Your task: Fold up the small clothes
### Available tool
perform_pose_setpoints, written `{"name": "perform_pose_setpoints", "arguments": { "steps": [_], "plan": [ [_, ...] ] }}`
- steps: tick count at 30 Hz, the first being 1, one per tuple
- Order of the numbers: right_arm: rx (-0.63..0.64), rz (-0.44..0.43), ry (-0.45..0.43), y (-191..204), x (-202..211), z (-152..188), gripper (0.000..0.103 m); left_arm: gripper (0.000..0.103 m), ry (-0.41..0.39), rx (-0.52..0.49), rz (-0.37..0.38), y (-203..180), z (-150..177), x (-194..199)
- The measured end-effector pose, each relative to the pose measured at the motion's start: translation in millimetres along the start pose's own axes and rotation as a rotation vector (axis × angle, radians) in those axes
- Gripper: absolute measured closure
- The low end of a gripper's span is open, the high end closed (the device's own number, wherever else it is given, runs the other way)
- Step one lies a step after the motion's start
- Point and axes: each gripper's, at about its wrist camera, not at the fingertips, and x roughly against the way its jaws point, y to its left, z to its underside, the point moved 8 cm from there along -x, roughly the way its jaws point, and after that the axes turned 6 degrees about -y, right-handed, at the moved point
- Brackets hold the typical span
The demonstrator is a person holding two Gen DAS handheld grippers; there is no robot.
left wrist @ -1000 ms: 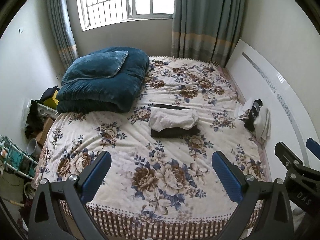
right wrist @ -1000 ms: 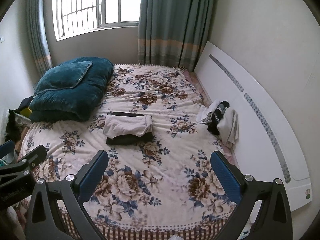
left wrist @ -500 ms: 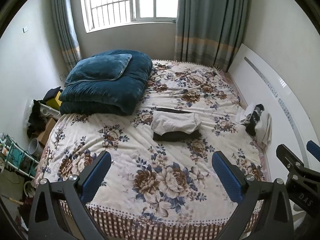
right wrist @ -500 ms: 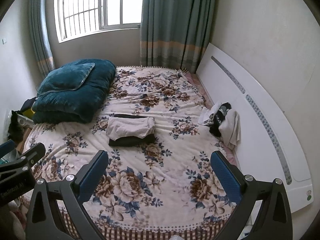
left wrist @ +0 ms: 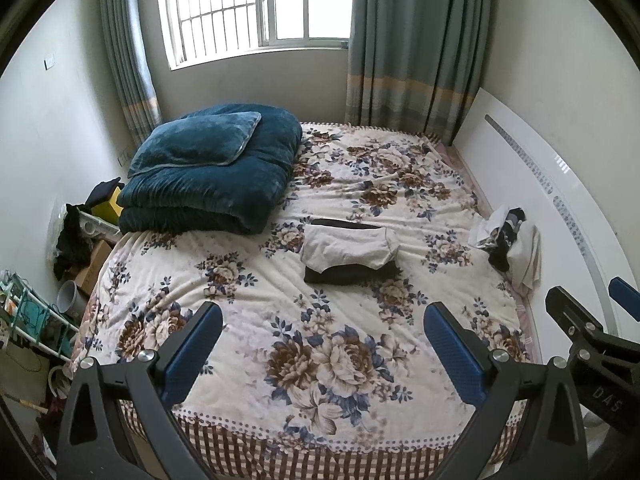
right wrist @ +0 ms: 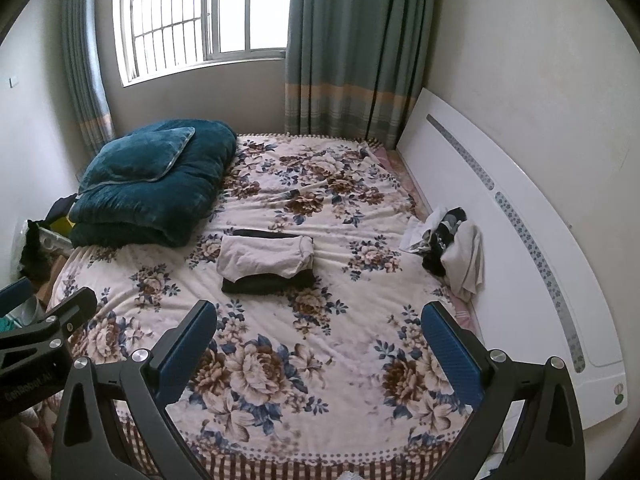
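Lying near the middle of the bed (left wrist: 248, 280), a folded white garment (left wrist: 347, 247) sits on top of a folded black garment (left wrist: 352, 274), the dark one showing along the near and far edges of the white one. In the right wrist view the same stack, white piece (right wrist: 265, 257) over black piece (right wrist: 267, 283), sits a little left of center. A loose pile of small clothes (left wrist: 508, 240), white and dark pieces mixed, rests at the right edge of the bed against the white headboard (left wrist: 560, 208); it is well apart from the folded stack.

The left tongs (left wrist: 323, 350) are spread wide, hold nothing and touch nothing, hovering over the near end of the flowered bedspread. The right tongs (right wrist: 318, 346) are likewise spread wide and empty, also over the near end of the bed, short of both the stack and the pile.

A folded dark teal quilt (left wrist: 216, 184) with a matching pillow (left wrist: 196, 144) on top fills the far left corner of the bed. Behind the bed are a barred window (left wrist: 256, 8) and grey-green curtains (left wrist: 416, 48). Clutter and a small rack (left wrist: 28, 320) stand on the floor at the left.
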Motion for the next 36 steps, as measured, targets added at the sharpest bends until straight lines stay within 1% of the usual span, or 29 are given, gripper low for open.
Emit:
{"name": "perform_pose_setpoints", "arguments": {
  "steps": [15, 22, 36],
  "plan": [
    [-0.012, -0.003, -0.01, 3, 2, 1, 0.0, 0.0, -0.013, -0.007, 0.003, -7, -10, 3],
    [-0.01, -0.003, -0.01, 2, 2, 2, 0.0, 0.0, -0.013, -0.002, 0.0, -6, -6, 4],
    [-0.017, 0.001, -0.014, 3, 7, 3, 0.0, 0.0, -0.02, -0.003, -0.003, -7, -8, 5]
  ]
}}
